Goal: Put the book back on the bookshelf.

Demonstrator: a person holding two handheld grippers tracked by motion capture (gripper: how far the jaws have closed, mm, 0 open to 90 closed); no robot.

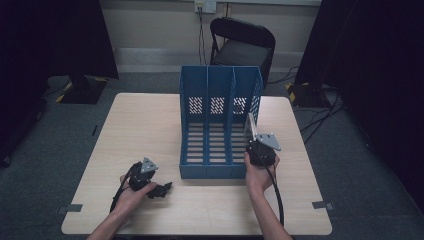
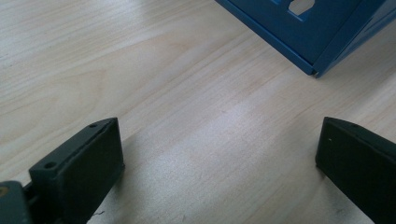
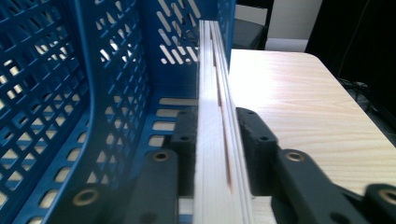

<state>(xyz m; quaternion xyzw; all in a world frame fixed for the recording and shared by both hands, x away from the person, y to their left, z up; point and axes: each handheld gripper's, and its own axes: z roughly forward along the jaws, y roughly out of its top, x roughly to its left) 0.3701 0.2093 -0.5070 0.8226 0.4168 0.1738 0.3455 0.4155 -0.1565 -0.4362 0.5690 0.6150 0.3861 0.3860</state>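
Note:
A blue three-slot file rack (image 1: 192, 85) stands in the middle of the wooden table (image 1: 145, 125). My right gripper (image 1: 252, 144) is at the rack's front right corner, shut on a thin white stack of sheets (image 1: 249, 125) held on edge. In the right gripper view the stack (image 3: 210, 70) runs between the two black pads (image 3: 254, 140), along the right side of the rack's rightmost slot (image 3: 107, 93). I cannot tell whether it rests inside. My left gripper (image 1: 162, 190) lies low on the table at the front left, open and holding nothing (image 2: 219, 163), with the rack's corner (image 2: 322, 37) ahead of it.
A black chair (image 1: 242, 45) stands behind the table, with cables on the carpet to the right. Dark curtains hang at both sides. Tape marks sit near the table's front corners (image 1: 322, 205). Bare tabletop (image 3: 289, 93) lies right of the rack.

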